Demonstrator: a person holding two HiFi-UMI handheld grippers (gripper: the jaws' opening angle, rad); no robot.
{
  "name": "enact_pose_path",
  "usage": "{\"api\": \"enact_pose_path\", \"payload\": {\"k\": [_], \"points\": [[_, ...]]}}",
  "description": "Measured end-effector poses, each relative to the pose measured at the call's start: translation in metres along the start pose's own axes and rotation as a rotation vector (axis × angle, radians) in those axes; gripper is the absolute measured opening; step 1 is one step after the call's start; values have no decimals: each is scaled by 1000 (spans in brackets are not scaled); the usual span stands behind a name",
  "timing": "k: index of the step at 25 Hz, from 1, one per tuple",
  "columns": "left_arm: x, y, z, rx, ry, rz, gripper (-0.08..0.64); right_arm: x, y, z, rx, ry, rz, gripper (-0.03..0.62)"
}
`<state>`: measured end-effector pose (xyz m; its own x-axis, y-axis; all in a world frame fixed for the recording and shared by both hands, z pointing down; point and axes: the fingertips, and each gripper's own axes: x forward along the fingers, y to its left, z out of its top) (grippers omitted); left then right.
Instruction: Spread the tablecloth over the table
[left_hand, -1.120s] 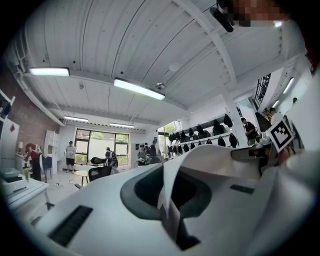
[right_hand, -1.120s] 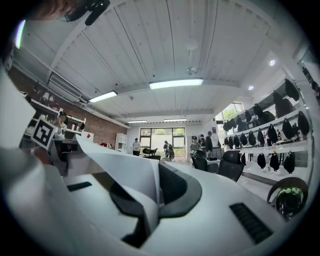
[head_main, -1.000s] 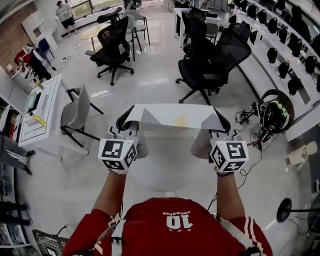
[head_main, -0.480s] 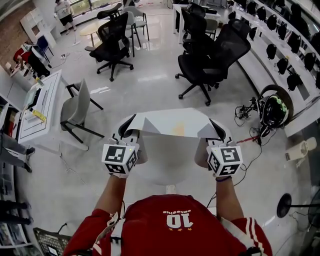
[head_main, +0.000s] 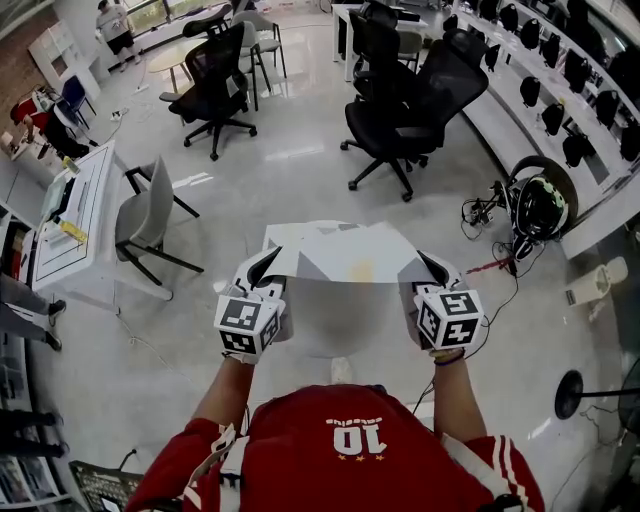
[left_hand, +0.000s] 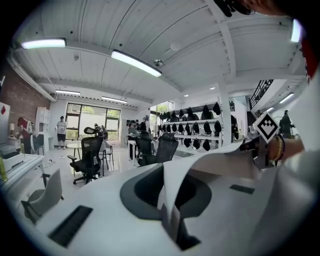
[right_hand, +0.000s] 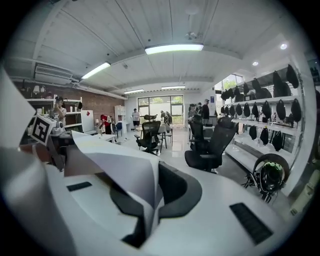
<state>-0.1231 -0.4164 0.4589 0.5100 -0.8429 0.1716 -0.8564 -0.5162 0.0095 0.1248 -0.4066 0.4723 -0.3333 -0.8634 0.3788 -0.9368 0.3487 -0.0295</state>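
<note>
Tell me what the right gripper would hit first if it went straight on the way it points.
Beyond the tablecloth clamped in it, the right gripper has open floor ahead; the black office chair looks like the first obstacle, though depth is unclear.

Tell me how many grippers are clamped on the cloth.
2. The left gripper pinches the cloth at its left corner, the right gripper at its right corner.

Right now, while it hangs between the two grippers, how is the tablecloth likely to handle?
Probably floppy: the tablecloth folds and creases where the left gripper and right gripper pinch its corners. It seems light, since it spans between them with little sag. Likely thin, so it may slip if tugged.
</note>
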Motion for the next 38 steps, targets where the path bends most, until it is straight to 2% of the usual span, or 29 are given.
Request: {"api": "enact_pose_path", "payload": {"k": [11, 18, 23, 26, 31, 34, 38], "points": [[-29, -40, -36, 16, 69, -96, 11, -52, 6, -40, 10, 88, -68, 17], [-46, -56, -58, 71, 115, -161, 11, -86, 23, -74, 10, 156, -106, 17], [-42, -64, -60, 89, 128, -191, 11, -102, 29, -101, 35, 219, -130, 17], [-38, -67, -58, 149, 129, -205, 11, -106, 39, -121, 92, 245, -106, 17], [-36, -53, -58, 267, 159, -186, 11, -91, 62, -134, 199, 231, -12, 17], [-42, -38, -63, 262, 177, -158, 11, -77, 71, -134, 211, 224, 19, 17], [-47, -12, -77, 197, 196, -123, 11, -52, 81, -137, 169, 235, 18, 17]]}}
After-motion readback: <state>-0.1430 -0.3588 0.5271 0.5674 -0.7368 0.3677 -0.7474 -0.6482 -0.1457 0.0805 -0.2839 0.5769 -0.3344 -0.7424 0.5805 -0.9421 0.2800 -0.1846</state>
